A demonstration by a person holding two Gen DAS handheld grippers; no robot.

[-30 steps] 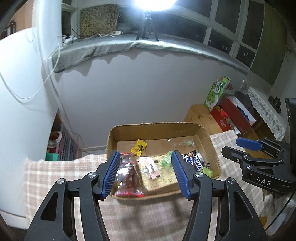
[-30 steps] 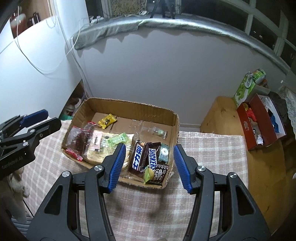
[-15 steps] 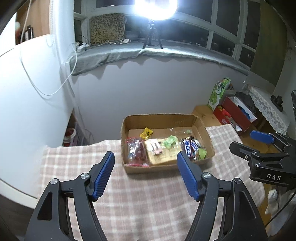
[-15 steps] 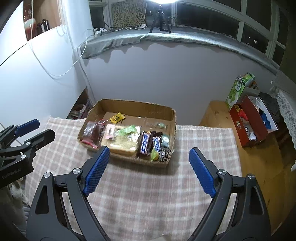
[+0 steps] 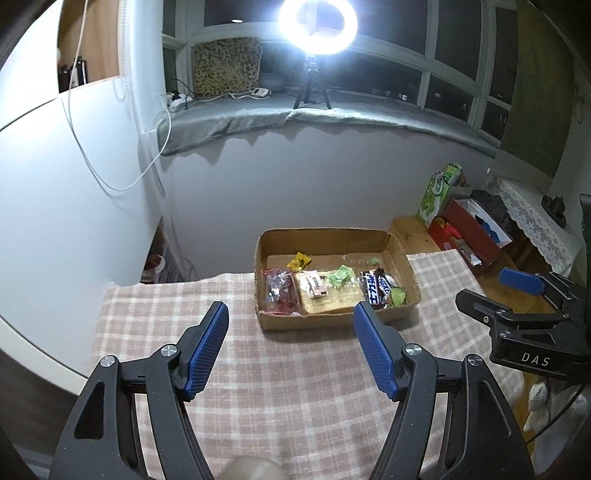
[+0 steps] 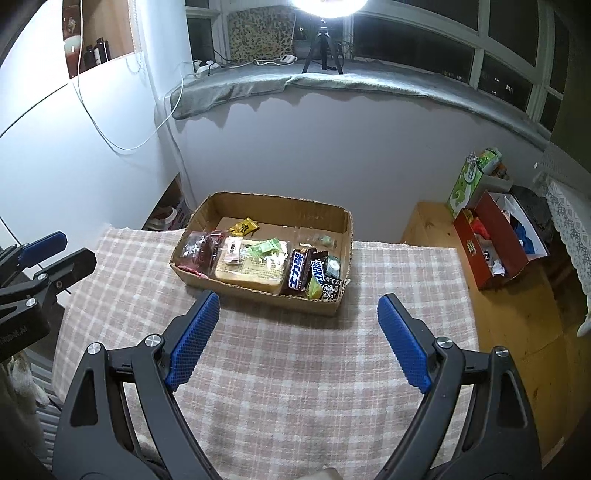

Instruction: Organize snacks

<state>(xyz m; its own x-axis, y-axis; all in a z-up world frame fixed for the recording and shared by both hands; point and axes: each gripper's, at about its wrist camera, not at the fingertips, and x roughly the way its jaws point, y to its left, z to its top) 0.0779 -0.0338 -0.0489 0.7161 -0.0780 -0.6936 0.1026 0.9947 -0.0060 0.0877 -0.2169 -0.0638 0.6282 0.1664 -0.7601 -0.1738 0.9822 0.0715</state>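
Observation:
A shallow cardboard box [image 5: 373, 320] [image 6: 258, 291] sits on the checked tablecloth [image 5: 288, 387] [image 6: 295, 369] at the table's far side. In it lie a red snack bag [image 5: 279, 291] [image 6: 201, 251], a flat tan pack [image 5: 332, 297] [image 6: 251, 269], a yellow candy [image 5: 299, 261] [image 6: 243, 226], green wrappers [image 5: 341, 276] and Snickers bars [image 5: 373, 290] [image 6: 299, 271]. My left gripper [image 5: 291, 325] is open and empty, well back from the box. My right gripper [image 6: 299, 317] is open and empty, also back from the box; it also shows at the right of the left wrist view [image 5: 495, 291].
A wooden side table [image 6: 524, 325] stands to the right with a red box [image 6: 491, 243] of items and a green carton [image 6: 465, 181]. A white wall and grey-covered windowsill [image 5: 295, 118] lie behind the table. A ring light [image 5: 317, 26] shines on the sill.
Both grippers have pulled back and up from the box and opened wider. The box and snacks have not moved.

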